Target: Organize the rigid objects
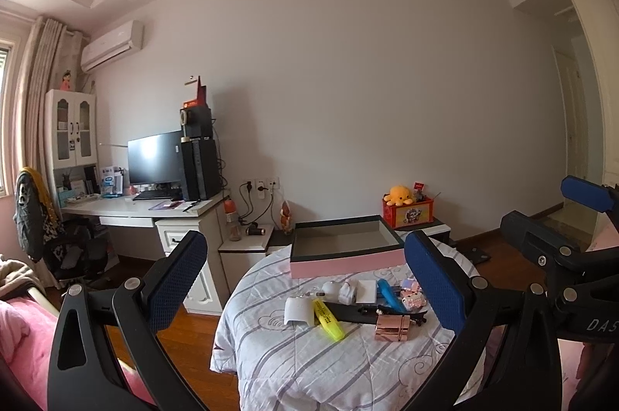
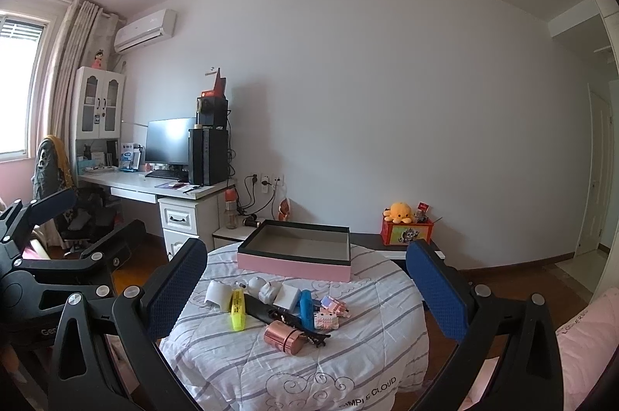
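Round table (image 1: pixel 294 364): covered with a striped quilted cloth; carries the box and all the small things.
Pink box (image 1: pixel 348 262): open-topped, dark rim, grey inside with nothing visible in it; sits at the table's far edge, behind the small things and apart from them.
Left gripper (image 1: pixel 305 279): held above the table's near edge, jaws spread wide, nothing between its blue pads (image 1: pixel 435 285).
Right gripper (image 2: pixel 305 289): also over the near edge, jaws wide apart, holding nothing; in the left wrist view it shows at the right border.
Black strap (image 2: pixel 259 306): long dark strip lying flat across the middle of the table, under the other pieces.
Yellow highlighter (image 1: pixel 328 319): lies on the left of the cluster, just beside the white cup, one end over the strap.
Blue tool (image 2: pixel 305 308): lies on the right of the cluster, between the white block and the toy.
White cup (image 2: pixel 216 293): tipped on its side at the cluster's left end.
Copper canister (image 2: pixel 284 336): on its side, nearest the table's near edge, touching a black clip (image 2: pixel 319 337).
White block (image 2: pixel 288 295): flat square, toward the box side of the cluster.
Pink brick toy (image 2: pixel 329 314): at the cluster's right end.
White adapter (image 2: pixel 269 291): small, beside the block.
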Tool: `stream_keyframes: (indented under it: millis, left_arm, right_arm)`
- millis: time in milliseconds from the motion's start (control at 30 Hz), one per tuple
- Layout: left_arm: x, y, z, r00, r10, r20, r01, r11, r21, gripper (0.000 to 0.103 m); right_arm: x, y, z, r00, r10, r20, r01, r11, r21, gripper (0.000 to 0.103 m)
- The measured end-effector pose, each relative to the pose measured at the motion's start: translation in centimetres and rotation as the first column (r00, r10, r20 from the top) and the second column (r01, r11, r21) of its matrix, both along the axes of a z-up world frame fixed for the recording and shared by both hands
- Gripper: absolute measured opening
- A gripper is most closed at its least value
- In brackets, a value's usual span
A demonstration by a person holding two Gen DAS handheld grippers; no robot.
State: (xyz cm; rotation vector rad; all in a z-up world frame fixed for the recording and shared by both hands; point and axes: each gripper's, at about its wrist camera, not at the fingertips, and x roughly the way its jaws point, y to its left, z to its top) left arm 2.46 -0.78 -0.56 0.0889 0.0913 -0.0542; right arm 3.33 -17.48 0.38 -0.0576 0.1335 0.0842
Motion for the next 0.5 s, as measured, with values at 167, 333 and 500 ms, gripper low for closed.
stream_keyframes:
  millis: [167,333,500]
  left_arm:
    - [2.5,-0.6,-0.4,1.000,-0.011,-0.009,0.011,1.000,0.004,0.103]
    - [5.6,-0.8,-1.8,0.999,-0.022,-0.047,0.022,1.000,-0.001,0.103]
    - [8.9,-1.1,-4.0,0.995,-0.022,-0.101,0.020,1.000,-0.018,0.103]
  right_arm:
    - [2.1,-0.5,-0.7,1.000,-0.003,-0.016,0.003,1.000,0.005,0.103]
    - [4.6,-1.0,-2.0,0.999,0.000,-0.051,0.001,1.000,0.021,0.103]
    - [7.5,-1.3,-3.8,0.995,0.005,-0.099,-0.002,0.999,0.035,0.103]
